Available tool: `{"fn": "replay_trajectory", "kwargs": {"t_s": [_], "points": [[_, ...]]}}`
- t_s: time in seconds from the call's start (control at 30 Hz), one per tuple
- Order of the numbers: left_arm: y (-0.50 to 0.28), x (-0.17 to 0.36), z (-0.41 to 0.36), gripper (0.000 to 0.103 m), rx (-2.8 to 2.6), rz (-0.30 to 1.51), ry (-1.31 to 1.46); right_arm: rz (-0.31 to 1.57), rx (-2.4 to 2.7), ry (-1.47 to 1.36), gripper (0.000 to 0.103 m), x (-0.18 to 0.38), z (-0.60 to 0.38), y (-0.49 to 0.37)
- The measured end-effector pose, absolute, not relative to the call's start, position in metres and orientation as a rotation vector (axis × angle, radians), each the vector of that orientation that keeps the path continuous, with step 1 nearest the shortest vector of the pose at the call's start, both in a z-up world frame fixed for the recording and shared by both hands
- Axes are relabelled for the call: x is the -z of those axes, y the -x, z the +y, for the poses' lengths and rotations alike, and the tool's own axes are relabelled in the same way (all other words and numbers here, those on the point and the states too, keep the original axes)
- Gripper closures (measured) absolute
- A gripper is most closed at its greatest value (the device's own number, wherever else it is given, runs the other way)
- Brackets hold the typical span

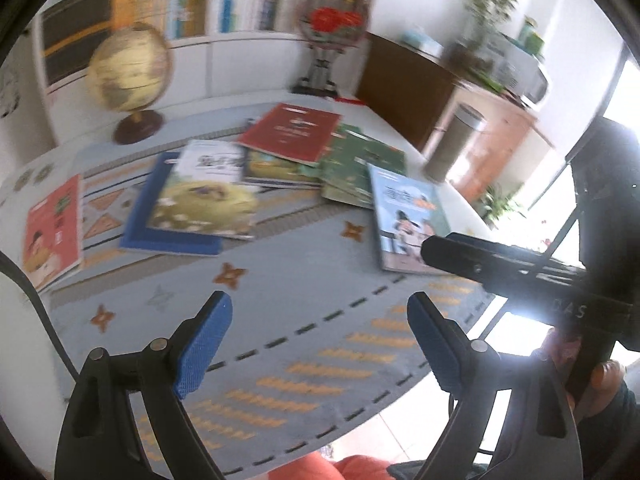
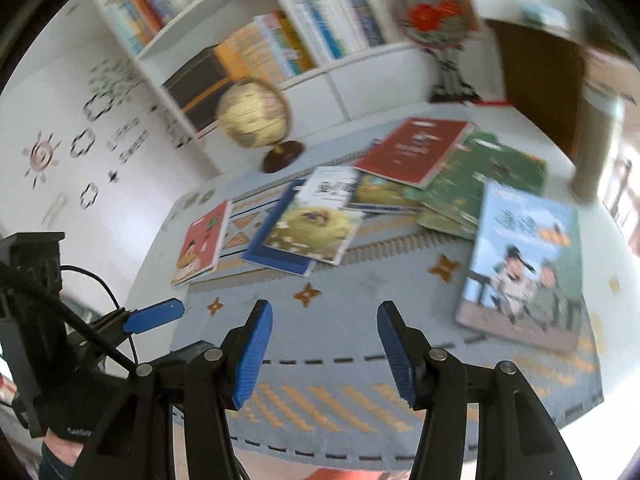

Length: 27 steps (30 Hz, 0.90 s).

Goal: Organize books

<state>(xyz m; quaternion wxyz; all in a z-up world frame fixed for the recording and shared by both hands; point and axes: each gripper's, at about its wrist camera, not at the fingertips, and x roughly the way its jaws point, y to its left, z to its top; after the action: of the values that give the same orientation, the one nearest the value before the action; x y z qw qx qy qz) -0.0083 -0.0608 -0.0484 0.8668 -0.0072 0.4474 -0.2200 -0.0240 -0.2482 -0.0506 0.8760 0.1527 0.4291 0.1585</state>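
Several books lie scattered on the table's grey-blue patterned mat [image 1: 304, 344]. A red book [image 1: 294, 132] overlaps a green one [image 1: 360, 160]. A meadow-cover book [image 1: 204, 196] rests on a blue book [image 1: 140, 232]. A red-and-white book [image 1: 52, 232] lies far left, and a light-blue cartoon book [image 1: 408, 216] lies right. My left gripper [image 1: 320, 312] hangs open above bare mat with nothing between its blue pads. My right gripper [image 2: 324, 312] is open and empty too, and the light-blue book [image 2: 524, 264] lies to its right. The left gripper's fingertip [image 2: 156, 314] shows at the left of the right wrist view.
Behind the books stand a globe [image 1: 128, 68], a round red ornament on a stand [image 1: 334, 20] and a white bookshelf [image 1: 240, 0] full of upright books. A brown cabinet [image 1: 404, 84] and a cylindrical bin [image 1: 456, 140] are to the right. The table's rounded front edge [image 1: 400, 396] is near.
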Motion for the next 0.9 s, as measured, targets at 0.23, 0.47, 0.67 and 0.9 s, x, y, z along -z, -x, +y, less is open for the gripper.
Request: {"fn": "replay_trajectory", "kwargs": {"t_s": [0.23,0.47,0.67,0.9], "points": [[-0.027,0.071,-0.098,0.006,0.560,1.011,0.060,0.943,-0.194,-0.370,0.050,0.073,-0.298,0.019],[-0.085,0.106,-0.132,0.007,0.624,1.079,0.060,1.012,0.048,-0.428,0.050,0.115,-0.370,-0.014],[-0.128,0.148,-0.187,0.020,0.752,1.155,-0.030,1.047,0.254,-0.539,0.050,0.153,-0.429,-0.023],[-0.153,0.182,-0.235,0.051,0.850,1.233,-0.079,1.047,0.331,-0.595,0.056,0.174,-0.449,-0.013]]}}
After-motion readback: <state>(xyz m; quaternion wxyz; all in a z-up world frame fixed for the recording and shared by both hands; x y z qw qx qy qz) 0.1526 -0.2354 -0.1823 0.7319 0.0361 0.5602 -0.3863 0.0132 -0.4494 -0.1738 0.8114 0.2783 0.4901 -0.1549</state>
